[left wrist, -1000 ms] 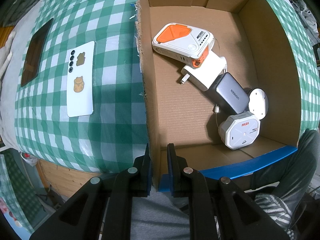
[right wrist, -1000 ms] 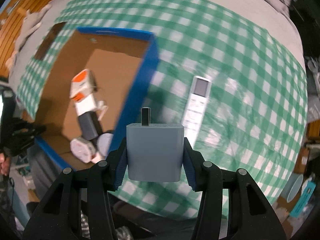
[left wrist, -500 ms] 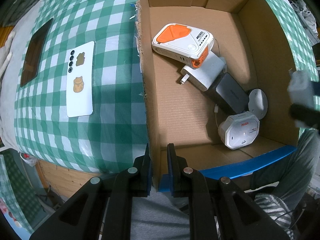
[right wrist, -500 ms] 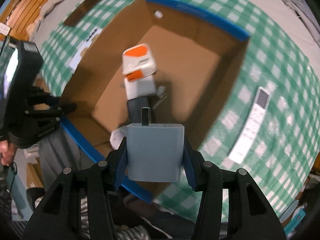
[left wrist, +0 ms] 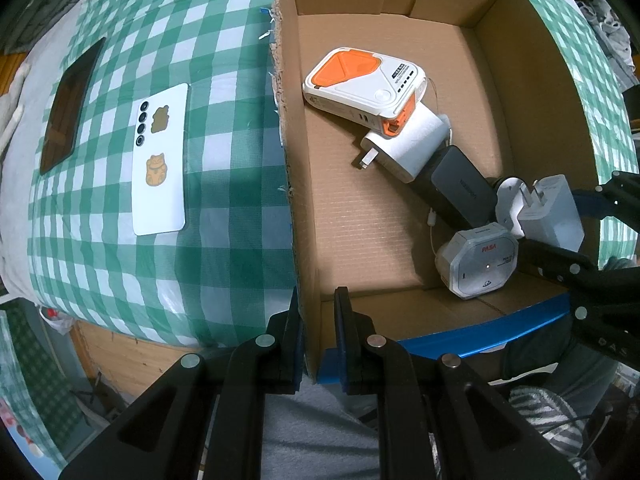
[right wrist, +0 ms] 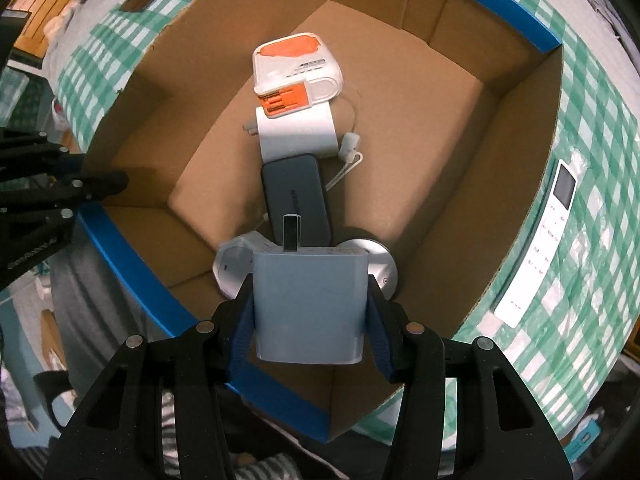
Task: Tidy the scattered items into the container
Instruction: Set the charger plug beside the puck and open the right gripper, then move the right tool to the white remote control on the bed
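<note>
— While your left gripper (left wrist: 316, 336) stays clamped on the cardboard box (left wrist: 298, 216) wall at its near corner, where's the room?
— Bare floor lies along that left wall. Your right gripper (right wrist: 310, 312) pinches the pale blue charger (right wrist: 310, 304), hanging inside the box above the near right corner.
— Count?
— Five items inside: orange-and-white pack (left wrist: 362, 82), white plug (left wrist: 404, 148), dark power bank (left wrist: 460, 190), white disc (left wrist: 510, 196), octagonal unit (left wrist: 478, 262). Outside: one phone (left wrist: 162, 160), one remote (right wrist: 538, 248).

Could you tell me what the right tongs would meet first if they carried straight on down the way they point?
Probably the white puck and disc beneath the held charger, inside the box; depth is unclear.
</note>
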